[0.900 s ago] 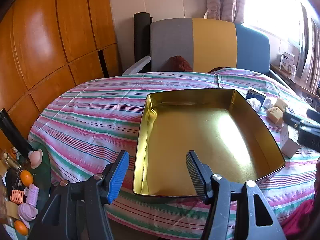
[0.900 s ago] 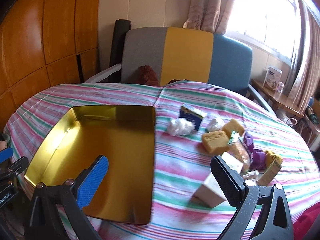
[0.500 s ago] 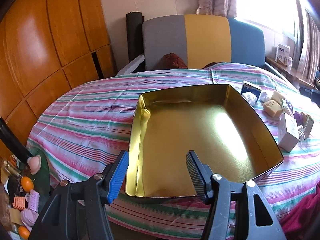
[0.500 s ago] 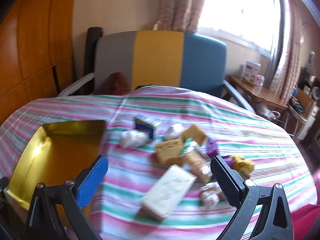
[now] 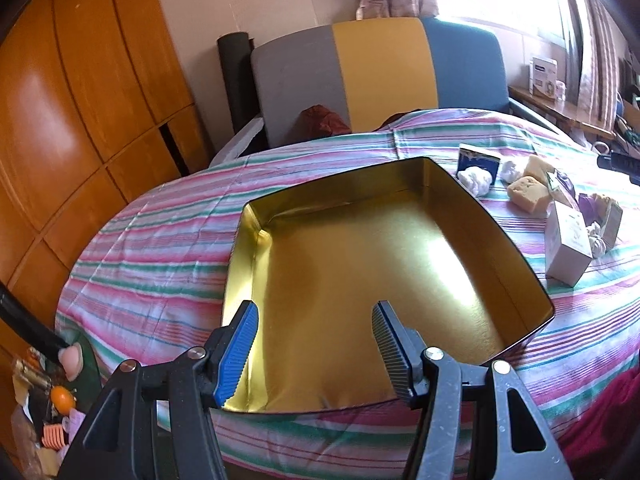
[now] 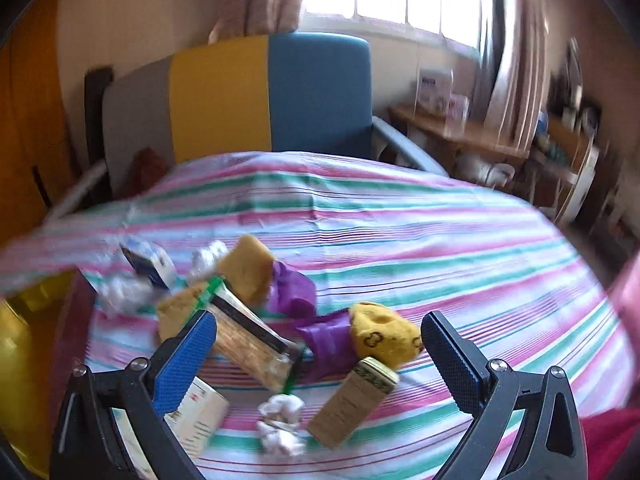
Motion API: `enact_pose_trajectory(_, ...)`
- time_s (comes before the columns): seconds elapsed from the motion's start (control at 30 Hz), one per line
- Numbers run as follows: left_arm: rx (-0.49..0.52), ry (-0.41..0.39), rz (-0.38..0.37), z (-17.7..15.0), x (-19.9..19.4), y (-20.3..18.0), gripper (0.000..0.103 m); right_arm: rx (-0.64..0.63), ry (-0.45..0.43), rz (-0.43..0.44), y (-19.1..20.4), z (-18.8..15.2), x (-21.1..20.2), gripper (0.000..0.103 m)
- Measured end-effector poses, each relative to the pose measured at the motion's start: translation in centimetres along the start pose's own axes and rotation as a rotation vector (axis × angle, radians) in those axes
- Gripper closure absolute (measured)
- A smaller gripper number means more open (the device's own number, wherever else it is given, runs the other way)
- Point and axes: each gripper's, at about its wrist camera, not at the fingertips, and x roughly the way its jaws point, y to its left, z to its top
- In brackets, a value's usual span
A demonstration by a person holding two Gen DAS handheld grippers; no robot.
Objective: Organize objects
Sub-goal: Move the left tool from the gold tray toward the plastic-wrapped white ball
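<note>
Right wrist: cracker packet [image 6: 252, 344] (blurred) overlaps sponges [image 6: 248, 268], purple wrappers [image 6: 294, 290].

Honestly nothing here is readable. The white carton [image 6: 192, 416] at the table's near edge has a red mark and tiny print, and the tan box [image 6: 352, 400] beside it has print lines, all too blurred to make out.

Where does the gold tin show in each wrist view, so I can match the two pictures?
Left wrist: the gold tin fills the centre, open and empty, just beyond the open left gripper.
Right wrist: only a blurred corner of the tin shows at the far left edge, left of the open right gripper.
Shared landmark: the grey, yellow and blue chair behind the table.
</note>
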Motion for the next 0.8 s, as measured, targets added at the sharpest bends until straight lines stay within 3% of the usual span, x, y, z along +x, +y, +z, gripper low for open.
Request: enact_pose_trajectory(0.8,0.185,-0.015,-0.178,5.6,1.6,-9.2,0.037,0.175,0.026,0.138,-2.6,0.2,-0.2,0.0)
